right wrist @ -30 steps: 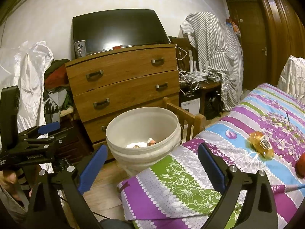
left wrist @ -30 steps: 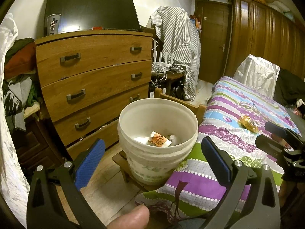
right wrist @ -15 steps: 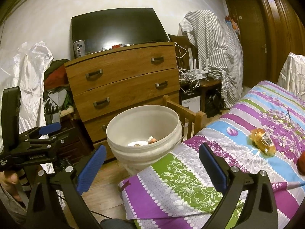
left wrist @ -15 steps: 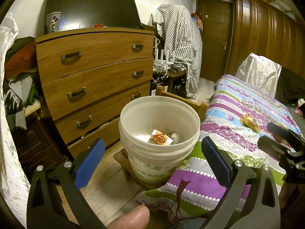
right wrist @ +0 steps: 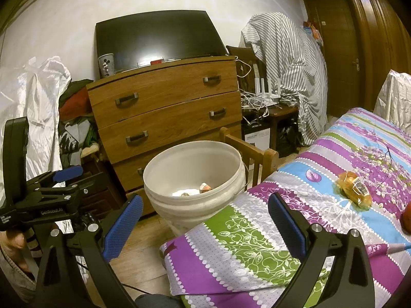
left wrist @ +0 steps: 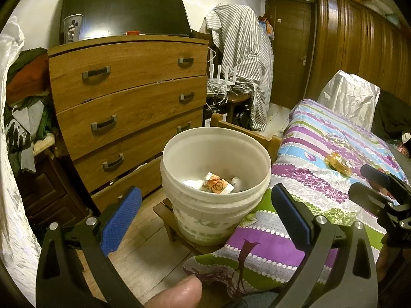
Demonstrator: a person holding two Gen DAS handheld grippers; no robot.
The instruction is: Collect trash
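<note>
Trash, a yellow crinkly plastic wrapper (right wrist: 355, 189), lies on the striped bed (right wrist: 257, 231), ahead and right of the right hand-held gripper (right wrist: 205, 227). Both the right and left hand-held gripper (left wrist: 205, 217) are released, gripping nothing. Round white plastic bucket (left wrist: 215, 205) sits just ahead.

Bucket (left wrist: 215, 205): off-white, faint green print. Bedspread (right wrist: 321, 179): purple, blue, green and white stripes with flowers and leaves. Wrapper (right wrist: 355, 190): orange-yellow, near bedspread's right edge. Dresser (left wrist: 128, 102): brown woodgrain. Draped cloth (right wrist: 290, 77): grey-white stripes. Pads (left wrist: 119, 218): blue.
</note>
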